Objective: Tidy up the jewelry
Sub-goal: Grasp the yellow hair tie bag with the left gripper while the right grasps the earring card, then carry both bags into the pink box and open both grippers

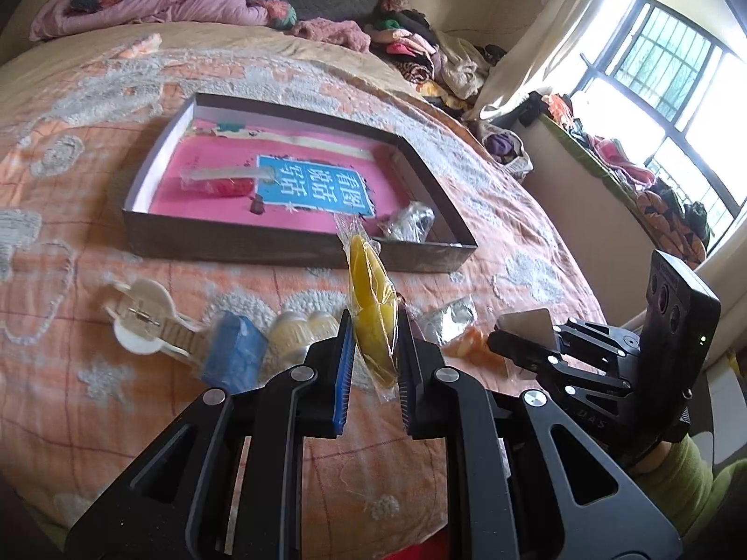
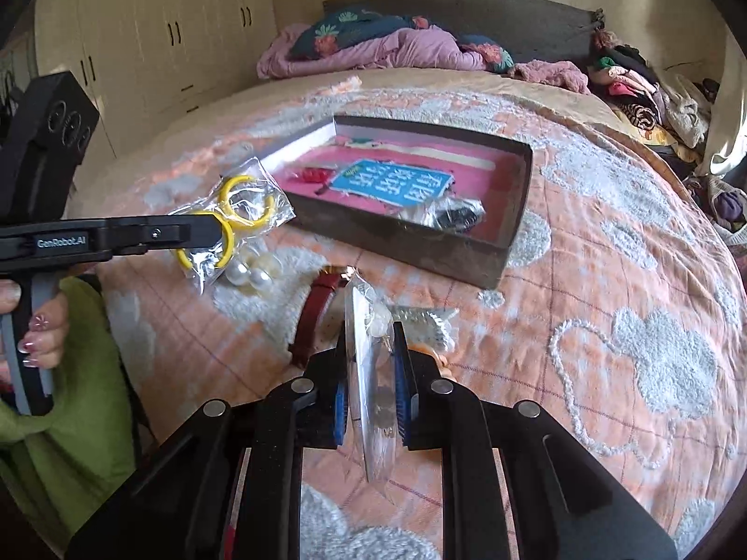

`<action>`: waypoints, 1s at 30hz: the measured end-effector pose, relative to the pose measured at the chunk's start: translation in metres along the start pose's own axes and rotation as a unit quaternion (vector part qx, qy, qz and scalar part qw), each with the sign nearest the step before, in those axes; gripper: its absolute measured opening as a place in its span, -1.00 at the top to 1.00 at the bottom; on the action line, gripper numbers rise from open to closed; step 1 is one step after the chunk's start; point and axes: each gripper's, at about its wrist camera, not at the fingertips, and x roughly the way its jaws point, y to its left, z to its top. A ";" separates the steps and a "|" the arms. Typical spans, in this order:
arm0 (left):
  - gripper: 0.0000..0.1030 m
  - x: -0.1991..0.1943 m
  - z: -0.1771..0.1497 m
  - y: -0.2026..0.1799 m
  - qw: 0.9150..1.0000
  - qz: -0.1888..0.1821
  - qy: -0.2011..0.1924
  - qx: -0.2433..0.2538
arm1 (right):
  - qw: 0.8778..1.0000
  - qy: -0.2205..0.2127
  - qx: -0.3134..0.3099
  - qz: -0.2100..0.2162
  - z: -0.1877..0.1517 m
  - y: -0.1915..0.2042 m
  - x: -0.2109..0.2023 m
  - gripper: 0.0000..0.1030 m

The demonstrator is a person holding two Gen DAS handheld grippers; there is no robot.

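Note:
My left gripper (image 1: pixel 373 322) is shut on a clear bag of yellow hoop earrings (image 1: pixel 371 308), held above the bedspread; the bag also shows in the right wrist view (image 2: pixel 233 214). My right gripper (image 2: pixel 371 364) is shut on a clear packet with small pale jewelry (image 2: pixel 369 350); the gripper also shows in the left wrist view (image 1: pixel 523 336). A shallow dark box (image 1: pixel 154 233) with a pink and blue lining lies ahead; it holds a red item in a bag (image 1: pixel 224 184) and a clear bag of dark jewelry (image 1: pixel 411 224).
On the bedspread lie a white hair claw clip (image 1: pixel 140 322), a blue box (image 1: pixel 233 350), pearl pieces (image 2: pixel 252 275), a red watch strap (image 2: pixel 313 317), a silver packet (image 2: pixel 429 322) and an orange piece (image 1: pixel 471 350). Clothes are piled at the bed's far right (image 2: pixel 644 88).

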 end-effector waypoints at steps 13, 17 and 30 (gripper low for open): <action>0.81 -0.025 0.020 0.026 0.998 0.031 -0.043 -0.019 | 0.999 -0.043 0.006 0.012 0.046 0.016 -0.005 0.71; 0.81 -0.030 0.027 0.033 0.997 0.041 -0.055 -0.022 | 0.998 -0.056 0.010 0.014 0.061 0.018 -0.003 0.71; 0.81 -0.029 0.052 0.048 0.995 0.058 -0.077 -0.033 | 0.995 -0.094 0.025 0.005 0.095 0.009 -0.002 0.71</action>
